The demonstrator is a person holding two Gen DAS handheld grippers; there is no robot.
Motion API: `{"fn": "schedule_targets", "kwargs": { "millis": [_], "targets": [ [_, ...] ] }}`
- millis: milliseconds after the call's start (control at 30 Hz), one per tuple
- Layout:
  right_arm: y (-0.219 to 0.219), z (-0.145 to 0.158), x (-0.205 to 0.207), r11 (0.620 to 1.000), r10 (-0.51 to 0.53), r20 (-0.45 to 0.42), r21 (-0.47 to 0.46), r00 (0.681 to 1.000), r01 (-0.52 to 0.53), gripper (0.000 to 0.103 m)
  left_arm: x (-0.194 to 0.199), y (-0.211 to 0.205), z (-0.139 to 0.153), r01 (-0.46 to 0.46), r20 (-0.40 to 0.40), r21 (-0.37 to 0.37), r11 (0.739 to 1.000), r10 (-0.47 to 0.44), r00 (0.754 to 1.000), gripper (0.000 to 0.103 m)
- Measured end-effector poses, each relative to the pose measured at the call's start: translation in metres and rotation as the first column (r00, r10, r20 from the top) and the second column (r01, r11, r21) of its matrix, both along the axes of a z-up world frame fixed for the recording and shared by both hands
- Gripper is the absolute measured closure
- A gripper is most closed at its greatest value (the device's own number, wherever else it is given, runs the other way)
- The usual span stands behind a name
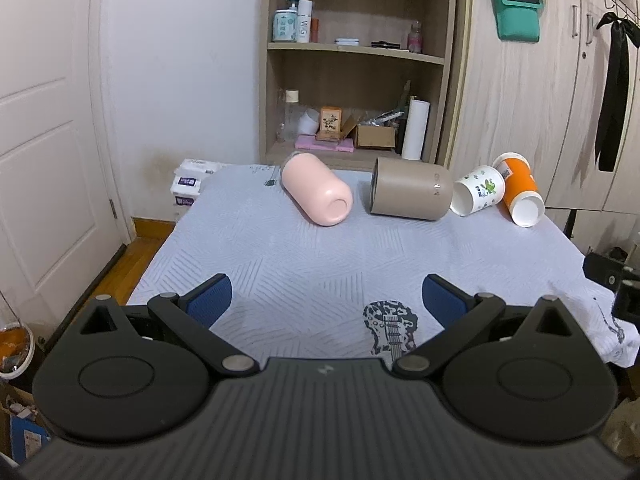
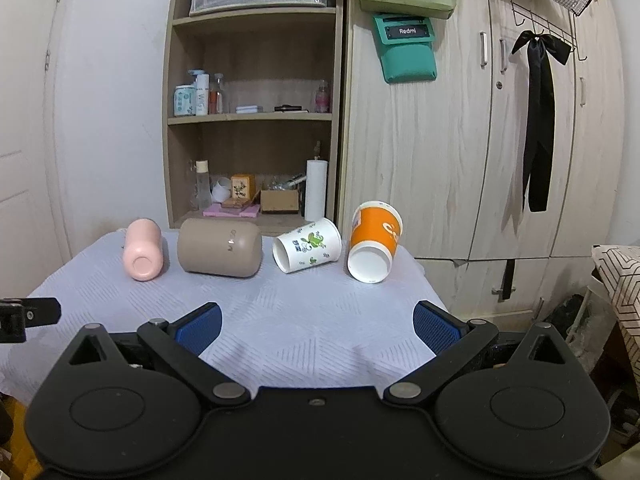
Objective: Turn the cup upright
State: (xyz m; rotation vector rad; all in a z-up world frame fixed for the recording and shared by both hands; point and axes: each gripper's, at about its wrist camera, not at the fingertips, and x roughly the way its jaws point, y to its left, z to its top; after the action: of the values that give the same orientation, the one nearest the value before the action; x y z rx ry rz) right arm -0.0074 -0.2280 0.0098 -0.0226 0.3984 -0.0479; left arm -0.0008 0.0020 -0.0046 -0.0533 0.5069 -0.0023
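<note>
From the left wrist, the left gripper [image 1: 327,300] is hovering over the near part of the cloth-covered table [image 1: 248,248] with its blue pads spread wide and nothing between them; four cups are lying on their sides in a row across the far end, well apart from it. The pink cup [image 1: 316,190] is lying straight ahead, its long axis running diagonally with the closed base facing the camera, while the beige cup [image 1: 412,189] is lying crosswise beside it, faint lettering on its side too small to read. A green pouch [image 1: 518,8] on the cupboard is showing "Redmi". From the right wrist, the right gripper [image 2: 317,326] is likewise gaping and empty, with the orange paper cup [image 2: 374,246] and the white leaf-print cup [image 2: 307,250] lying ahead, the orange one slightly right with its mouth turned towards the camera. The right hand looks nearer to those two, the left to the pink one.
</note>
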Motion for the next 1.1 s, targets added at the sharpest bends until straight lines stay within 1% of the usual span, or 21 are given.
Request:
{"fn": "schedule_targets", "kwargs": {
  "millis": [133,333,533,1100],
  "targets": [
    [0.000,-0.004,0.002,1.000,-0.014,-0.014,-0.003,1.000,0.014,0.000,0.002,0.001,-0.004,-0.017,-0.011,0.012,1.000,0.017,1.000,0.000],
    [0.001,-0.004,0.001,1.000,-0.020,-0.018,-0.010,1.000,0.019,0.000,0.004,0.003,-0.007,-0.024,-0.027,0.008,1.000,0.024,0.999,0.000],
    [0.004,-0.004,0.000,1.000,-0.016,-0.015,-0.016,1.000,0.015,0.000,0.007,0.000,-0.010,-0.047,-0.053,0.051,0.998,0.050,0.997,0.000],
    [0.006,-0.004,-0.002,0.999,-0.022,-0.017,-0.025,1.000,0.022,0.000,0.008,0.001,-0.013,-0.020,-0.078,0.031,0.999,0.023,0.997,0.000]
  ]
}}
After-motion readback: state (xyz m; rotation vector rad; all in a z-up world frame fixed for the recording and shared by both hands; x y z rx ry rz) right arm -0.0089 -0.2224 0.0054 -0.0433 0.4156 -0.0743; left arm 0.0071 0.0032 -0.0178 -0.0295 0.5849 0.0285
